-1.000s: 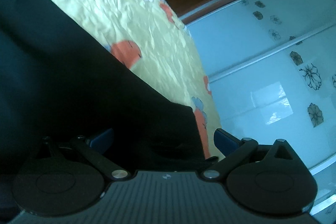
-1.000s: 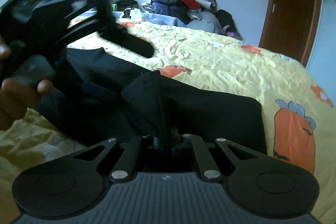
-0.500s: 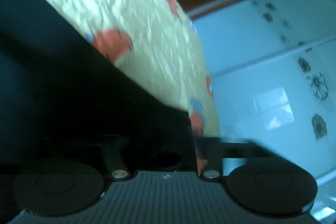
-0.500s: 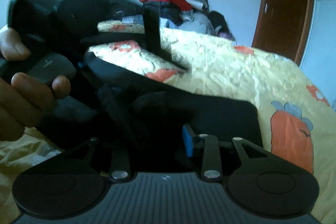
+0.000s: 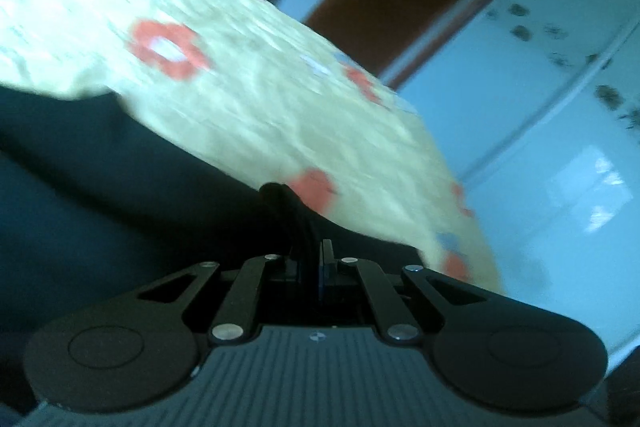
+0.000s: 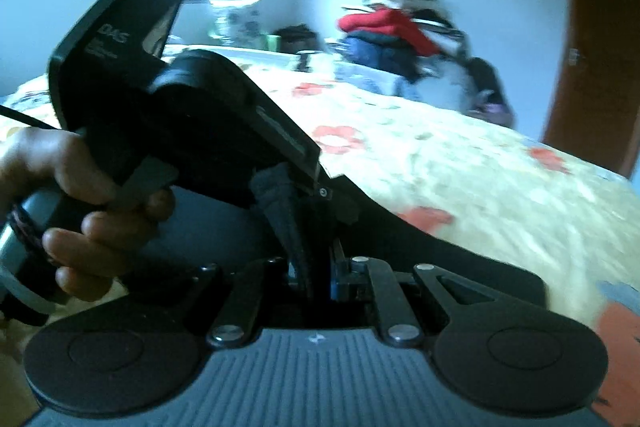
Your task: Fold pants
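Since a second ago, both tools are lifting and swinging across the bed (image 6: 460,163), so the yellow flowered sheet is now blurring and a pile of clothes (image 6: 400,31) at the far end is sliding into the left wrist view. Back then the left hand-held gripper (image 5: 308,259) was standing wide open over the black pants (image 5: 120,195); its jaws have just been closing and are now clamping a bunched fold of the dark fabric, which is rising as a ridge right in front of the fingers. Its right-hand counterpart, the right hand-held gripper (image 6: 316,267), is also pinching a pleat of the pants, after briefly loosening and then closing again on the cloth. In the right wrist view a hand (image 6: 80,211) is holding the left tool just above and to the left, its tip meeting the same raised fold, so the two grips are sitting close together. From there the pants are spreading flat over the bed, away to the right and left, with one hem lying near the sheet's orange print
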{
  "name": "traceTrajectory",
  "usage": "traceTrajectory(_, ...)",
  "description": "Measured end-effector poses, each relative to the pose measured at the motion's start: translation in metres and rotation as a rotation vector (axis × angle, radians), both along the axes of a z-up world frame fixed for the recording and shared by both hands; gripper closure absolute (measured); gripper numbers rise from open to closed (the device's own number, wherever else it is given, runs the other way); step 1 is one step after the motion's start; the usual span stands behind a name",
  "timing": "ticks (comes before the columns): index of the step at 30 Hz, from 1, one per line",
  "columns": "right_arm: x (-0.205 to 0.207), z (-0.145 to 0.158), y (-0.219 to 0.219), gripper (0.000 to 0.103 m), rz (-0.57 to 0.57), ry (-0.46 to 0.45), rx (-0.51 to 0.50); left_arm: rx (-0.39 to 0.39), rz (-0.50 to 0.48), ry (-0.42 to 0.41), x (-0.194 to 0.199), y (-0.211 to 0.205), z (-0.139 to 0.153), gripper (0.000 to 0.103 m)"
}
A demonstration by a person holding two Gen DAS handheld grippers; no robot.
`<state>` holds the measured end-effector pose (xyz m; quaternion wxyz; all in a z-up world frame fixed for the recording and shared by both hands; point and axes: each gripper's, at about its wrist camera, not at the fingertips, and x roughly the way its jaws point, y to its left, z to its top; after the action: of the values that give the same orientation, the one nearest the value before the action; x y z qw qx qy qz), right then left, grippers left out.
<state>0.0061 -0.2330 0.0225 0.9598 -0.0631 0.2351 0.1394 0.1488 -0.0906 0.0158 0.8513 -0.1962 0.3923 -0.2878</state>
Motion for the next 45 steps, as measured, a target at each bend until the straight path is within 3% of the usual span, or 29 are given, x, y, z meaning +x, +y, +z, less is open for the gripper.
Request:
traceTrajectory(8, 0.03, -0.011, 0.051, 0.092, 0.133, 0.039, 0.004, 0.186, 0.105, -0.076, 0.002, 0.038, -0.002, 0.093)
traceTrajectory(11, 0.039, -0.02, 0.059, 0.086, 0.132, 0.097, -0.028, 0.214, 0.145, -0.061, 0.006, 0.046, -0.006, 0.064)
traceTrajectory(13, 0.036, -0.02, 0.058, 0.076, 0.167, 0.138, -0.018, 0.239, 0.194, -0.091, 0.005, 0.053, -0.003, 0.035)
traceTrajectory(15, 0.024, -0.012, 0.047, 0.072, 0.231, 0.153, 0.016, 0.274, 0.253, -0.143, 0.0, 0.061, 0.004, 0.028)
traceTrajectory(17, 0.01, 0.002, 0.026, 0.072, 0.253, 0.15, 0.075, 0.312, 0.281, -0.19, -0.003, 0.063, 0.012, 0.028)
traceTrajectory(19, -0.001, 0.015, -0.005, 0.072, 0.21, 0.126, 0.147, 0.334, 0.244, -0.209, -0.005, 0.06, 0.018, 0.028)
traceTrajectory(22, -0.003, 0.02, -0.06, 0.072, 0.032, 0.114, 0.234, 0.346, 0.099, -0.209, -0.011, 0.044, 0.019, 0.028)
traceTrajectory(25, 0.004, -0.001, -0.091, 0.072, -0.138, 0.223, 0.206, 0.438, -0.024, -0.23, -0.022, 0.018, 0.006, 0.027)
traceTrajectory(28, -0.015, -0.018, -0.095, 0.072, -0.088, 0.28, 0.161, 0.581, -0.05, -0.33, -0.038, 0.006, -0.006, 0.024)
traceTrajectory(30, -0.028, -0.011, -0.103, 0.072, -0.048, 0.278, 0.15, 0.582, -0.04, -0.342, -0.043, 0.007, -0.003, 0.025)
traceTrajectory(31, -0.028, -0.005, -0.112, 0.069, -0.068, 0.267, 0.179, 0.567, -0.037, -0.343, -0.044, 0.007, 0.0, 0.025)
traceTrajectory(33, -0.027, 0.002, -0.133, 0.044, -0.166, 0.216, 0.24, 0.531, -0.069, -0.355, -0.047, -0.001, 0.005, 0.024)
traceTrajectory(34, -0.02, 0.004, -0.144, 0.02, -0.23, 0.193, 0.27, 0.524, -0.086, -0.366, -0.051, -0.008, 0.005, 0.023)
traceTrajectory(35, -0.012, 0.003, -0.155, 0.016, -0.279, 0.184, 0.306, 0.522, -0.106, -0.38, -0.055, -0.016, 0.007, 0.021)
traceTrajectory(37, 0.007, -0.005, -0.171, 0.016, -0.267, 0.211, 0.431, 0.543, -0.162, -0.411, -0.065, -0.034, 0.003, 0.015)
traceTrajectory(40, 0.035, -0.023, -0.184, 0.018, -0.189, 0.271, 0.612, 0.603, -0.233, -0.467, -0.079, -0.055, -0.008, 0.014)
traceTrajectory(42, 0.049, -0.032, -0.178, 0.04, -0.169, 0.298, 0.604, 0.642, -0.234, -0.504, -0.086, -0.064, -0.017, 0.012)
traceTrajectory(43, 0.056, -0.035, -0.176, 0.072, -0.181, 0.299, 0.564, 0.65, -0.222, -0.518, -0.087, -0.065, -0.02, 0.009)
traceTrajectory(44, 0.059, -0.034, -0.174, 0.084, -0.215, 0.287, 0.509, 0.645, -0.213, -0.523, -0.086, -0.065, -0.022, 0.008)
traceTrajectory(45, 0.061, -0.032, -0.175, 0.086, -0.227, 0.274, 0.492, 0.638, -0.208, -0.517, -0.083, -0.065, -0.023, 0.007)
